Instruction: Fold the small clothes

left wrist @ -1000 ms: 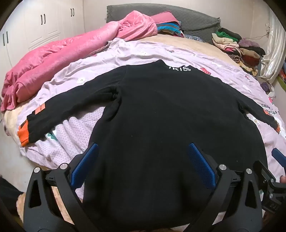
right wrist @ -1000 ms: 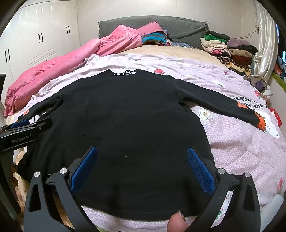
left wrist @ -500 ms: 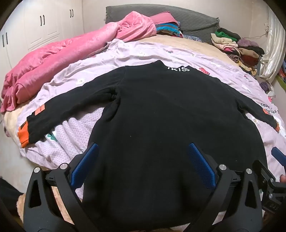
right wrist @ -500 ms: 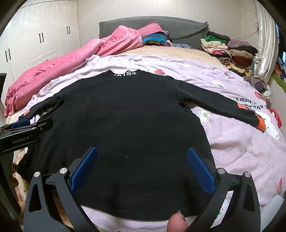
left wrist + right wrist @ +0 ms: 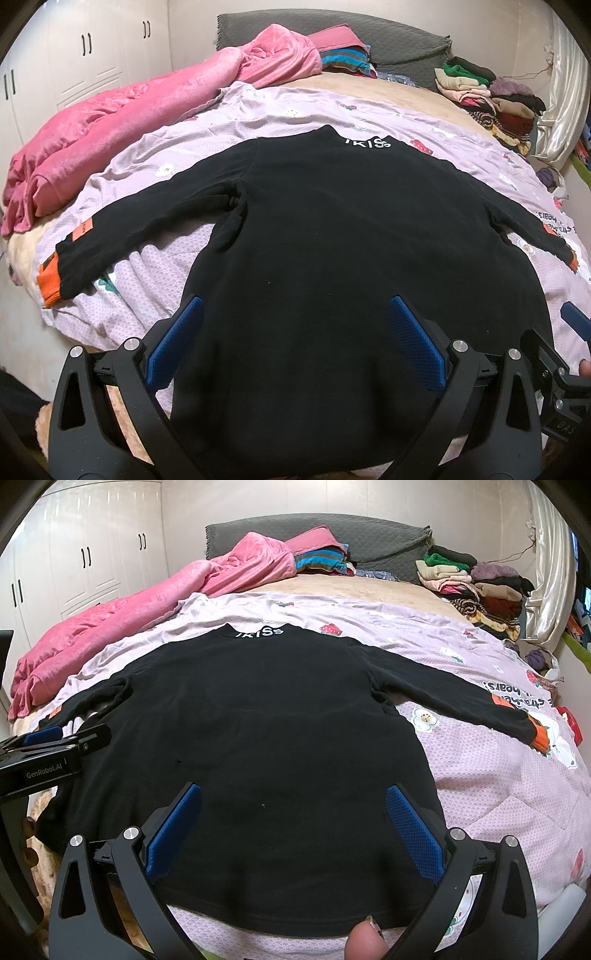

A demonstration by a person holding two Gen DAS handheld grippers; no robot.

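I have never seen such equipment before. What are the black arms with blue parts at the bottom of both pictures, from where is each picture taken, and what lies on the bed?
There is no robot. A person holds one two-finger gripper in each hand, and a wide-angle camera on each looks forward along its fingers. The blue parts are the finger pads.

One picture comes from the left gripper, the other from the right gripper. Each also sees the other gripper at its edge.

Both grippers are open and hold nothing. They sit near the hem of a black sweater, spread flat with both sleeves out on a lilac printed sheet. Farther back lie a pink blanket and a pile of clothes. No fold has started.
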